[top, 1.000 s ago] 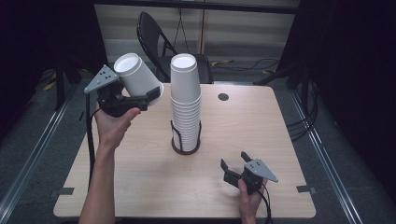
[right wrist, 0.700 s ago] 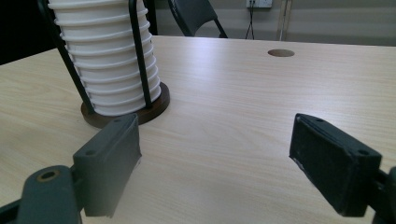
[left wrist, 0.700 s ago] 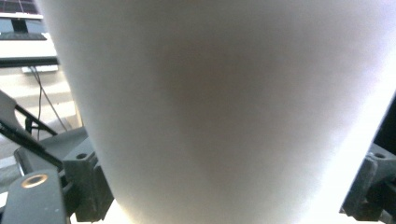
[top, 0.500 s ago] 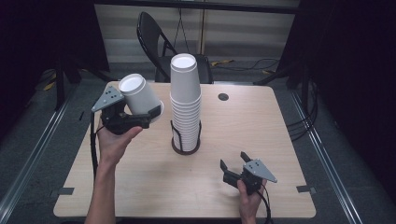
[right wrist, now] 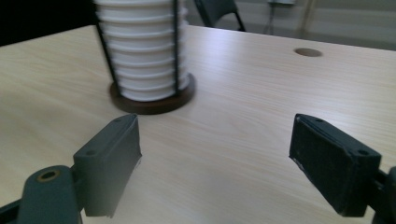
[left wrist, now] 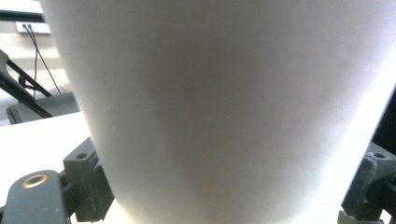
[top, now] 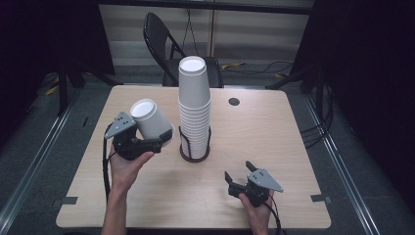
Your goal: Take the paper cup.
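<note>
While left tool (top: 157,142) pinches cup (top: 151,122), right tool (top: 243,178) spread; holder (top: 194,152) stacked with cups (top: 194,103).

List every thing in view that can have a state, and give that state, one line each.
left gripper: shut on the single cup, held above the table.
single cup: tilted, bottom up, apart from the stack.
cup stack: upright, upside down, in its holder.
holder: standing on the table.
right gripper: open, holding nothing, low over the table.
chair: unfolded, behind the table.
</note>
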The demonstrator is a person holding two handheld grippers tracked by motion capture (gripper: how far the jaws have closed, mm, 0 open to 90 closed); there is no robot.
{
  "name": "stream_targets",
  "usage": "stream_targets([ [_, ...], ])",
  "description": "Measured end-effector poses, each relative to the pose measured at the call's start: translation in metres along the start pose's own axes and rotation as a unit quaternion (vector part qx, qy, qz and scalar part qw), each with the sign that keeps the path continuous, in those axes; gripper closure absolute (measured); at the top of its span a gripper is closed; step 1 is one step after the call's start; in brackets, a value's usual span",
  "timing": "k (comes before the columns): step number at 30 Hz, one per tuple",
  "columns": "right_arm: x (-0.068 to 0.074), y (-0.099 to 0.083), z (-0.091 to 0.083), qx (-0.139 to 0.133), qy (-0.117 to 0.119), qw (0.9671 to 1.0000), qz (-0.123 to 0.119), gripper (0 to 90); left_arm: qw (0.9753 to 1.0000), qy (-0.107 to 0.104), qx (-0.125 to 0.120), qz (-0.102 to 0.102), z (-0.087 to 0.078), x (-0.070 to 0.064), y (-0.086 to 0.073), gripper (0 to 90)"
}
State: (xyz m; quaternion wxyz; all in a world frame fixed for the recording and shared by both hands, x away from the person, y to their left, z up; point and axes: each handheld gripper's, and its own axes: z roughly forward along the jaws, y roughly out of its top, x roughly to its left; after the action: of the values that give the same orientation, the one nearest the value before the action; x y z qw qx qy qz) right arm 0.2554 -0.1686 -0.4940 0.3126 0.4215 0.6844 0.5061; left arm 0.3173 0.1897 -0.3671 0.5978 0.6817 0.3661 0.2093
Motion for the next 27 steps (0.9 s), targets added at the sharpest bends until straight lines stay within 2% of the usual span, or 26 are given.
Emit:
stream_targets([
  [2, 0.006, 0.0, 0.0, -0.001, 0.005, 0.9999, -0.009, 17.2, 0.9999, -0.003, 0.008, -0.008, 0.002, -0.001, -0.007, 11.6],
  [7, 0.017, 0.001, 0.003, 0.005, 0.027, 0.9995, -0.012, 17.6, 0.9997, -0.002, 0.024, 0.001, 0.002, -0.004, -0.016, 11.7],
  [9, 0.022, 0.001, 0.003, 0.006, 0.029, 0.9995, -0.012, 16.6, 0.9997, -0.005, 0.021, -0.007, 0.0, -0.005, -0.019, 11.6],
  [12, 0.029, 0.001, 0.005, 0.001, 0.044, 0.999, -0.004, 17.0, 0.9995, -0.005, 0.028, -0.011, 0.0, -0.009, -0.026, 11.7],
  [15, 0.038, 0.002, 0.006, -0.006, 0.046, 0.9989, -0.01, 18.1, 0.9992, -0.005, 0.037, -0.014, 0.0, -0.013, -0.035, 11.6],
  [17, 0.044, 0.002, 0.007, -0.009, 0.058, 0.9982, -0.013, 19.4, 0.9991, -0.01, 0.036, -0.021, 0.0, -0.015, -0.04, 11.7],
  [19, 0.049, 0.002, 0.009, -0.013, 0.073, 0.9971, -0.017, 25.0, 0.9987, -0.012, 0.041, -0.026, 0.0, -0.018, -0.046, 11.6],
  [23, 0.06, 0.003, 0.013, -0.016, 0.095, 0.9951, -0.022, 25.3, 0.9977, -0.03, 0.037, -0.047, -0.001, -0.02, -0.057, 11.6],
  [24, 0.061, 0.004, 0.013, -0.015, 0.098, 0.9949, -0.02, 25.4, 0.9972, -0.034, 0.032, -0.058, 0.0, -0.021, -0.059, 11.5],
  [27, 0.068, 0.004, 0.016, -0.019, 0.109, 0.9936, -0.021, 26.8, 0.9964, -0.041, 0.032, -0.066, 0.001, -0.023, -0.063, 11.5],
])
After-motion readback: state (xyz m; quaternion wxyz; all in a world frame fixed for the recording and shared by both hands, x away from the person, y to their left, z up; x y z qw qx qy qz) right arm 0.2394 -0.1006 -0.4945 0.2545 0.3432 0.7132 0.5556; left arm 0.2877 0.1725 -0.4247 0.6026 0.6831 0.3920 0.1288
